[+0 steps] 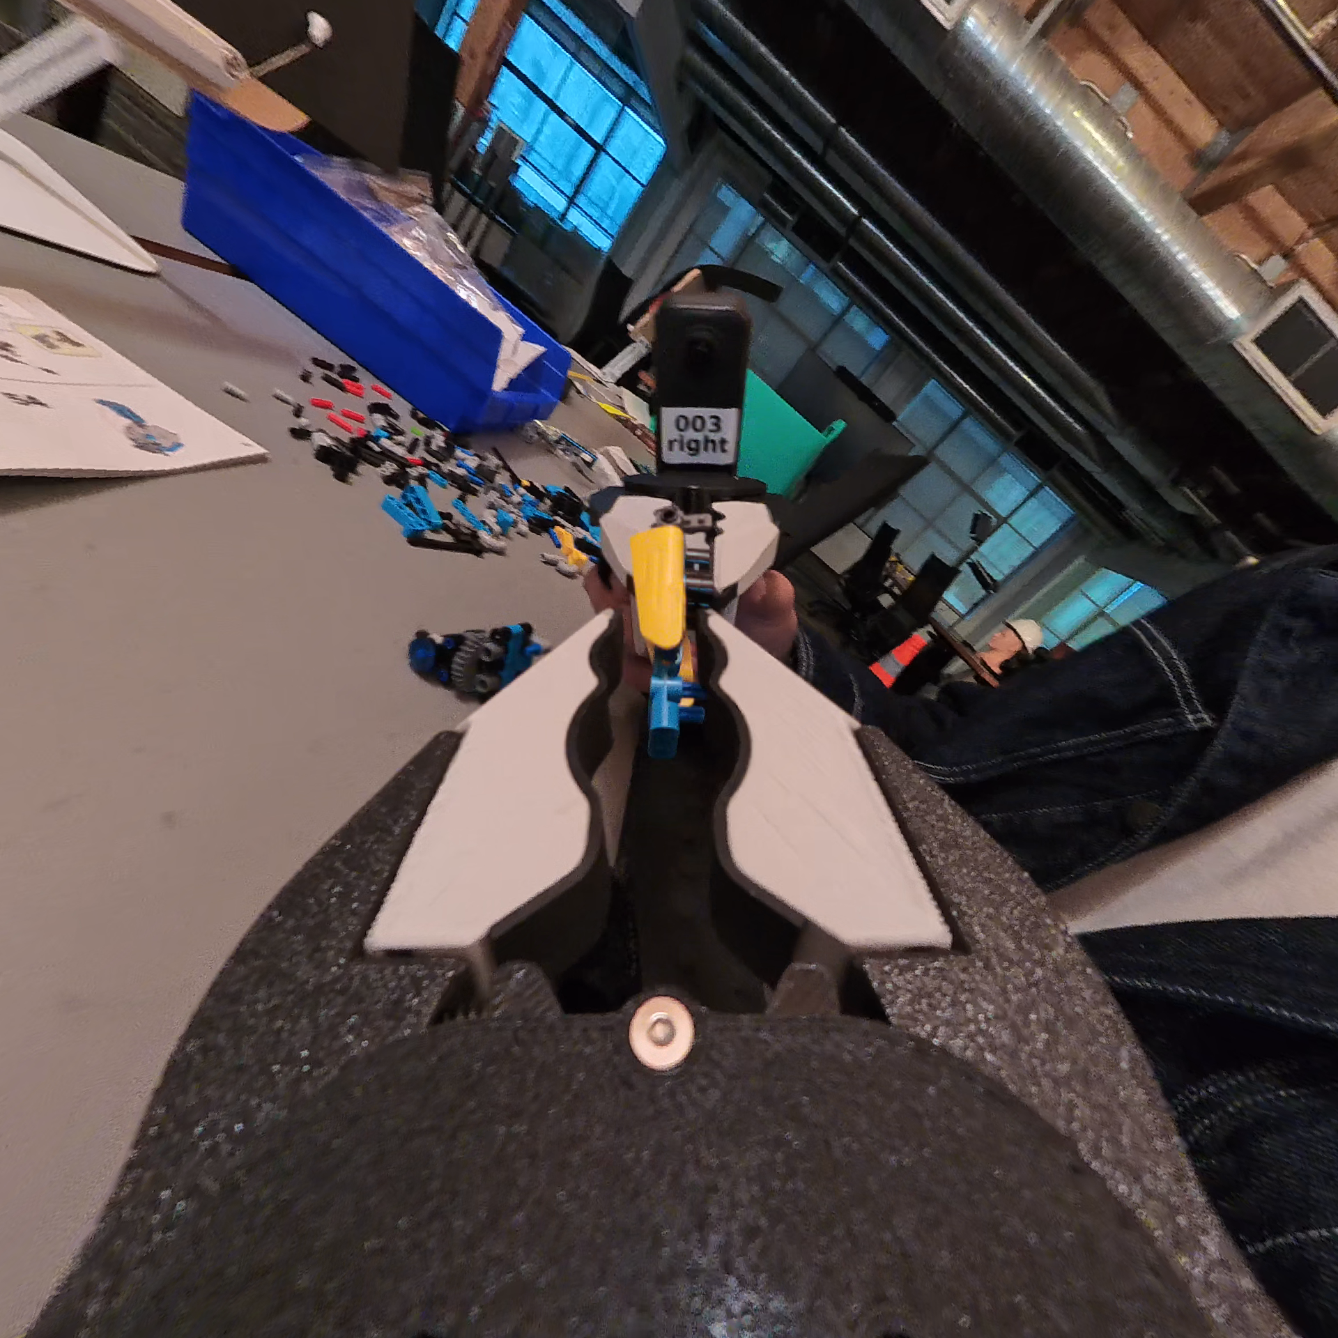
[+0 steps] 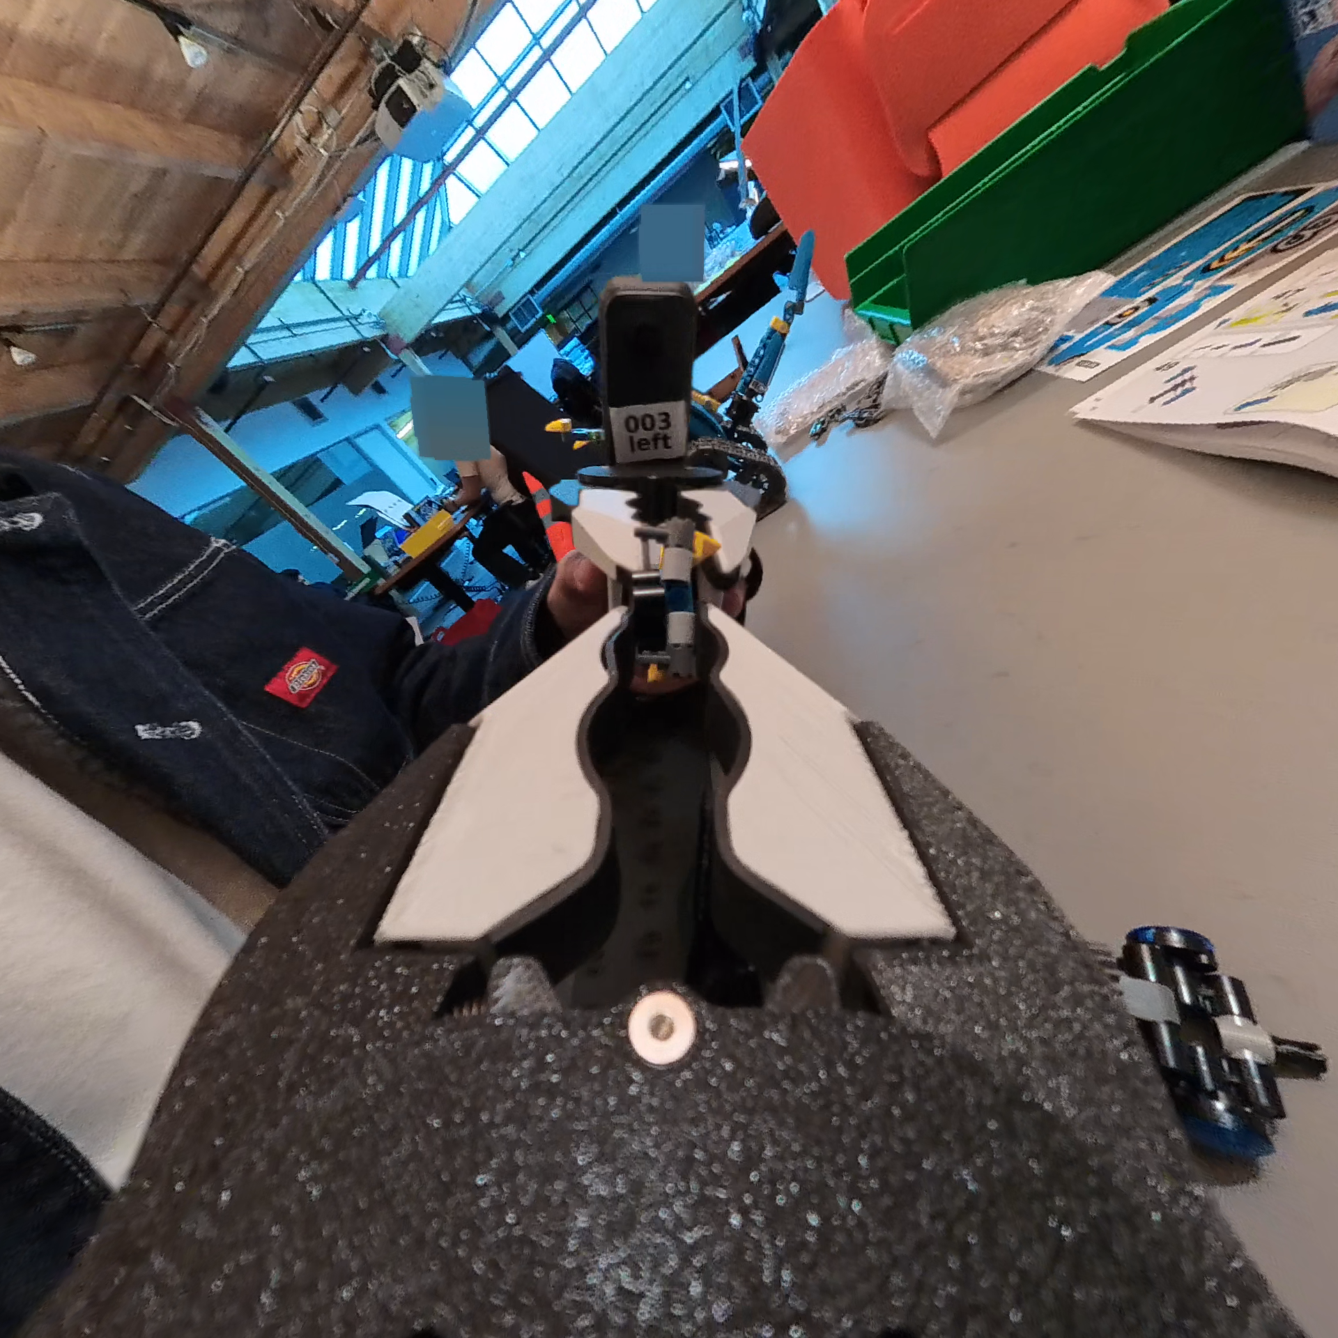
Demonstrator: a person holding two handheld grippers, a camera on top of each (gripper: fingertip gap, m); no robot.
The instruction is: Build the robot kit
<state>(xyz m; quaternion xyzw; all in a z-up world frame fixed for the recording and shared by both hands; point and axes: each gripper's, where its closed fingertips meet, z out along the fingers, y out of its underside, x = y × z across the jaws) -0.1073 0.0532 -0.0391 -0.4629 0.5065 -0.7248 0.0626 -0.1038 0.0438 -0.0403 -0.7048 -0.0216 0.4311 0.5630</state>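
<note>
Facing each other tip to tip, the left claw (image 1: 657, 637) and the right claw (image 2: 662, 630) share one small brick assembly (image 1: 670, 637) held above the grey table (image 1: 217, 724). In the left wrist view it sits at the centre of the frame, a yellow curved panel farthest from the camera and a blue connector end hanging nearest to it, inside the gap between the white fingers (image 1: 507, 796). Its long axis runs up and down the frame, roughly in line with both claws, so it lies straight ahead of each one and about equally near to both. In the right wrist view the same assembly (image 2: 670, 615) shows its dark, grey and blue side, again standing along the centre line.

Both claws are drawn in close about the assembly; the left appears to pinch the blue end and the right the yellow end, though the exact contact is hidden by the pieces themselves.

Loose red, black and blue pieces (image 1: 405, 463) lie scattered at centre left, below a blue bin (image 1: 326, 275). A small wheeled sub-assembly (image 1: 474, 655) rests on the table, left of the claws. An open instruction booklet (image 1: 94, 405) lies at far left.
</note>
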